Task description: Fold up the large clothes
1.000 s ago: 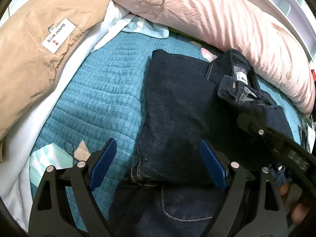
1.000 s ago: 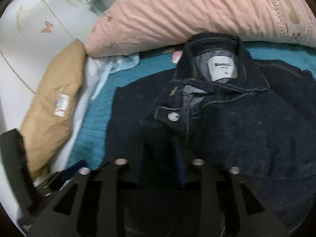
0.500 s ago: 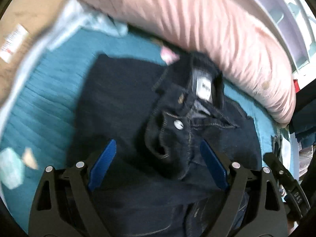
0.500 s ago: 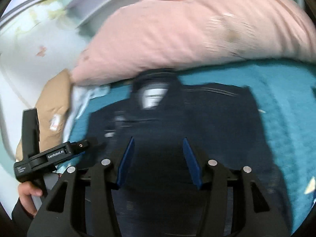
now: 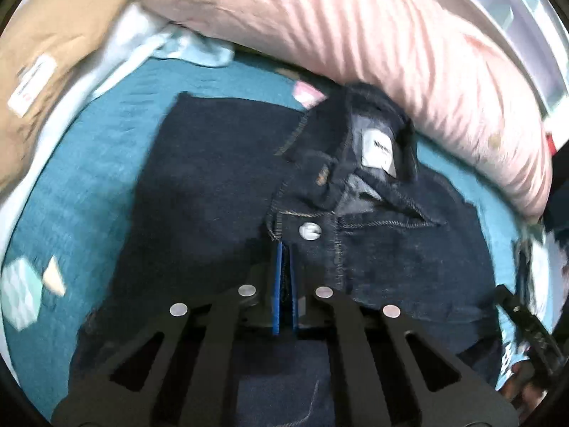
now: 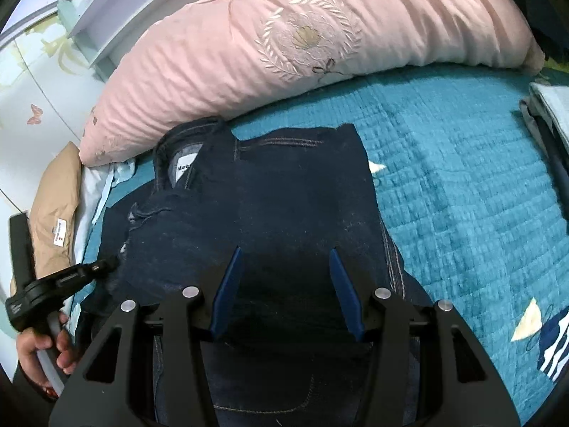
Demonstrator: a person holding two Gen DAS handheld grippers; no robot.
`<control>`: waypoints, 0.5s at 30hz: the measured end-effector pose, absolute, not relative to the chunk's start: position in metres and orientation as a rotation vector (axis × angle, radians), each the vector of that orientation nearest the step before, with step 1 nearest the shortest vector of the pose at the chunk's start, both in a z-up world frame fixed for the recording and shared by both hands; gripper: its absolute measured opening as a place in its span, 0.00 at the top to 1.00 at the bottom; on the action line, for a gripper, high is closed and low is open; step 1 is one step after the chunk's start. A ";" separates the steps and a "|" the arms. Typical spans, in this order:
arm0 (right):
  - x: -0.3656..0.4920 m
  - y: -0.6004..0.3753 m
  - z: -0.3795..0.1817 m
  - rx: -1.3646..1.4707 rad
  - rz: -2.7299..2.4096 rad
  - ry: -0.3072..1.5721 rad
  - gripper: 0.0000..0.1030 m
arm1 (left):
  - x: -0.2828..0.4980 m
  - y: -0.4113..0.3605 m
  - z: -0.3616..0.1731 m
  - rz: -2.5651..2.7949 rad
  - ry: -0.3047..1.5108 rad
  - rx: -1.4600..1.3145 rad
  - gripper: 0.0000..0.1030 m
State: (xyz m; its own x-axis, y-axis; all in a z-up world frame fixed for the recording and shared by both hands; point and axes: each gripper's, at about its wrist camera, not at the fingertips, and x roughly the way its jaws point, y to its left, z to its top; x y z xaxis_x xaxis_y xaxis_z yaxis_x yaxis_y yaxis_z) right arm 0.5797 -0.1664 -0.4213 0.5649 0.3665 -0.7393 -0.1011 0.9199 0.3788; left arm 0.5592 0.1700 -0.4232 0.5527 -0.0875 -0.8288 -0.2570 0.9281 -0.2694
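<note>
Though only partial, white neck label (image 6: 185, 170) on denim jacket (image 6: 284, 206): "Mee".

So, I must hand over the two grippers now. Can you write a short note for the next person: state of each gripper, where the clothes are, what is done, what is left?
Left gripper: its jaws have just closed; blue pads together just below the front snap button. Whether they pinch denim cannot be told.
Right gripper: open, over the garment's right half, holding nothing.
Dark blue denim jacket: lies on the teal quilted bedspread, collar toward the long pink pillow. A tan pillow lies at the left.
Done: both sides appear folded in, giving a rough rectangle.
Left: probably fold the lower part up toward the collar, then smooth it.
</note>
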 end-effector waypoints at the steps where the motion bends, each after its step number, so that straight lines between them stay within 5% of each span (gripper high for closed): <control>1: 0.580 -0.166 -0.422 0.313 0.287 0.933 0.53 | 0.552 0.175 -0.424 0.104 0.984 -0.399 0.96; 4: 0.579 -0.164 -0.426 0.302 0.297 0.948 0.53 | 0.541 0.173 -0.432 0.098 1.011 -0.369 0.96; 8: 0.583 -0.159 -0.458 0.231 0.270 1.046 0.71 | 0.540 0.166 -0.436 0.105 1.018 -0.313 0.96; 15: 0.589 -0.153 -0.445 0.215 0.264 1.053 0.73 | 0.533 0.176 -0.430 0.088 1.011 -0.349 0.88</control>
